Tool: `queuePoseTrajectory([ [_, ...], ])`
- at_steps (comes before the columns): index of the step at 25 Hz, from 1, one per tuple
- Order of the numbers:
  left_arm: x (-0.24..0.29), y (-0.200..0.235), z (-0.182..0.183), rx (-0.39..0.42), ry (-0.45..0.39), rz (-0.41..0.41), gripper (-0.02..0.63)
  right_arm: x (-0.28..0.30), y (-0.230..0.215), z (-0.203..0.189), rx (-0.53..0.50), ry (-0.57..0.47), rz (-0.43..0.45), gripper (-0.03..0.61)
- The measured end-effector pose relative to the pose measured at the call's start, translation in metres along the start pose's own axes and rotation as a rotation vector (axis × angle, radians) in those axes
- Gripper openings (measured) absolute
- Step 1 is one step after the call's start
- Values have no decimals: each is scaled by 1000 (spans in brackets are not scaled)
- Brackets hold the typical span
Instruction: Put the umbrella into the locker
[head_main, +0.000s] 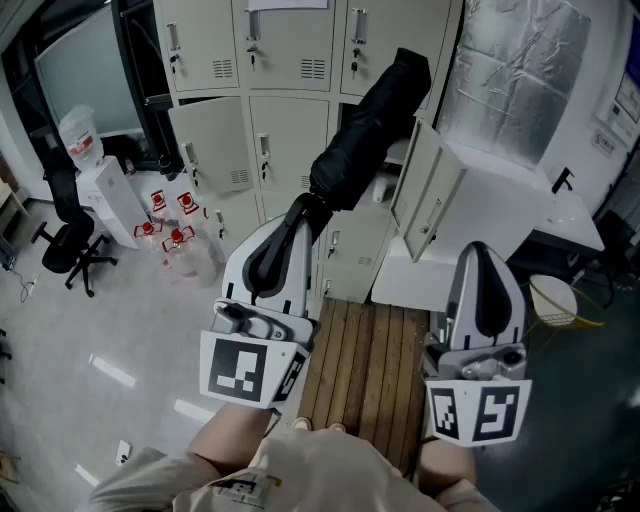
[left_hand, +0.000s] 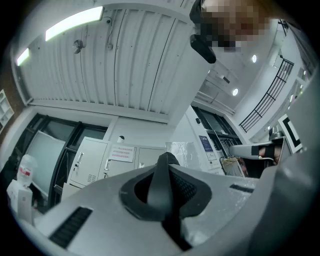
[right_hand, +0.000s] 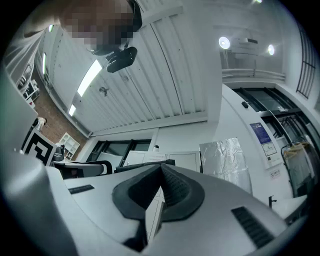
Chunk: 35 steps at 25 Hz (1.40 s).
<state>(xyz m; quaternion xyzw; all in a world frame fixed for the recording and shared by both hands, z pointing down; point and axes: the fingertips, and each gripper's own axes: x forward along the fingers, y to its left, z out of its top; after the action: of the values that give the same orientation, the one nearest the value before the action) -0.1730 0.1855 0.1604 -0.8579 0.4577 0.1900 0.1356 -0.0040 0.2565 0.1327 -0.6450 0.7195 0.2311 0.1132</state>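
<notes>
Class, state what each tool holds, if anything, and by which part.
Left tool grips the umbrella by its narrow lower end; right tool holds nothing.

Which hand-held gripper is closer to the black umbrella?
Left. The left hand-held gripper grips the umbrella by its near end; the right hand-held gripper is apart to its right, empty.

1 umbrella (head_main: 365, 130), 1 left gripper (head_main: 297, 212), 1 right gripper (head_main: 478, 250), 1 office chair (head_main: 65, 245), 4 red-labelled jugs (head_main: 177, 240).

Head view looks steeply down at lockers (head_main: 290, 60); both gripper views tilt upward, seemingly sharing them.
</notes>
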Motion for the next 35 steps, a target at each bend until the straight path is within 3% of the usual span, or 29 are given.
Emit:
queuePoseTrajectory([
  [14,1,0,-2,36,23,-3,11,1,-1,-7,7,22,5,7],
  [35,17,-32,-30,52,90,63,11,-2,-52,-38,90,45,62,7],
])
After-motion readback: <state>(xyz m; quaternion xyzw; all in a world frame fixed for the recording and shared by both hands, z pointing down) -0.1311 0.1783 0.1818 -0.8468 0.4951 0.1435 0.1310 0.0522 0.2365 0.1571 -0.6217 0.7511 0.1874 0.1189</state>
